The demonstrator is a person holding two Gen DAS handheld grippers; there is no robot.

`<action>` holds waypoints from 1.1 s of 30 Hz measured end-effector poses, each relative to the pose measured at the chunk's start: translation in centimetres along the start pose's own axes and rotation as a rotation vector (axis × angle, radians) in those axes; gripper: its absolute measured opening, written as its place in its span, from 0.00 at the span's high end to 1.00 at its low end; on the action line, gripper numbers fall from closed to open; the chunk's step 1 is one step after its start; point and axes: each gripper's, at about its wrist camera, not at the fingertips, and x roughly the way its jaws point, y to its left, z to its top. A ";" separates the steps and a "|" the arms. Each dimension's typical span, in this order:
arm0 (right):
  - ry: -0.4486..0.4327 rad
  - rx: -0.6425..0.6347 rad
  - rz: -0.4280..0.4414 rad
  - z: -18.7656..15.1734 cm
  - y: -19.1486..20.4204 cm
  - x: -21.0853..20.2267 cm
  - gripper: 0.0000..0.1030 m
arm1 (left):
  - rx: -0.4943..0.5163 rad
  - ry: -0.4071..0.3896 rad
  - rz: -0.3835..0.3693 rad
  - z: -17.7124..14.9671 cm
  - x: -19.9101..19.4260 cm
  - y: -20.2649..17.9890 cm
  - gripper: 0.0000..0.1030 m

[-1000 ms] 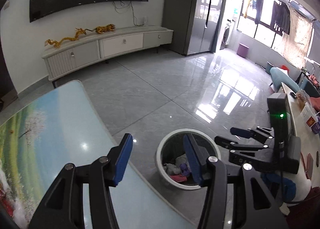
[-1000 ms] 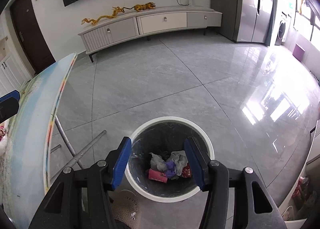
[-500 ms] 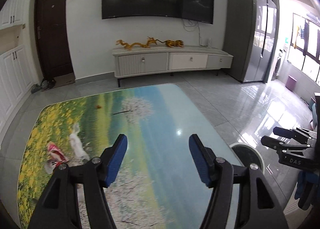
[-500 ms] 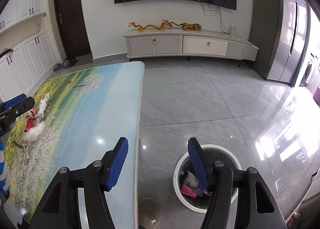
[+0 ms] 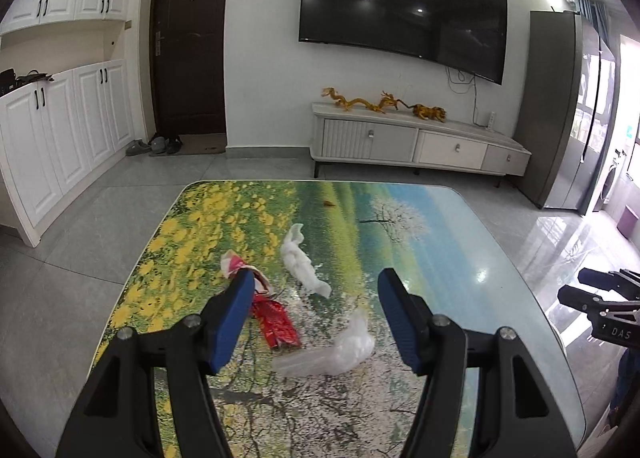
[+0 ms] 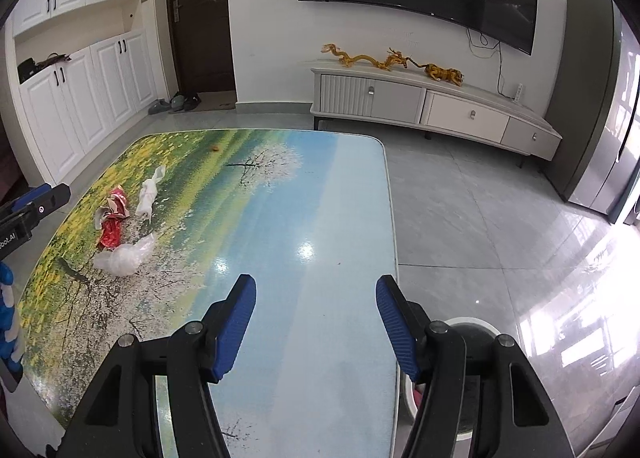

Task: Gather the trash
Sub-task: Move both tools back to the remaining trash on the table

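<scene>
Trash lies in a loose cluster on the glossy table (image 5: 460, 242) with the printed meadow-and-sky top: a crumpled red-and-white foil wrapper (image 5: 276, 318), a twisted white paper tissue (image 5: 300, 262) and a clear crinkled plastic bag (image 5: 340, 346). In the left wrist view these sit at centre frame, just ahead of my left tongs (image 5: 316, 318). In the right wrist view they appear at middle left: wrapper (image 6: 112, 226), tissue (image 6: 148, 194), bag (image 6: 124, 256).

Left tongs: jaws spread wide, nothing between the blue pads. They hover above the table and point straight at the cluster; the bag shows between the fingertips and the wrapper passes partly behind the left pad. I judge this to be a line-up for a pick, with the bag or wrapper the nearest candidates.

Right tongs (image 6: 316, 318): also spread wide and empty, over the bare blue part of the table near its right edge, well apart from the trash. Lower right of that frame: white rim of the round waste bin (image 6: 468, 322) on the floor, beside the table edge. Presumably that is why this side stays there, close to the drop point.

A small brown scrap (image 5: 329, 202) lies farther up the table, apart from the rest.

Judgement: collection unfinished; three main pieces left on the table. The bag is thin and slippery-looking, so a pinch may catch only one layer.
</scene>
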 end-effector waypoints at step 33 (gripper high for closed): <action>0.118 -0.165 0.141 1.2 14.1 6.3 0.39 | -0.174 0.111 0.096 -4.3 1.8 14.2 0.40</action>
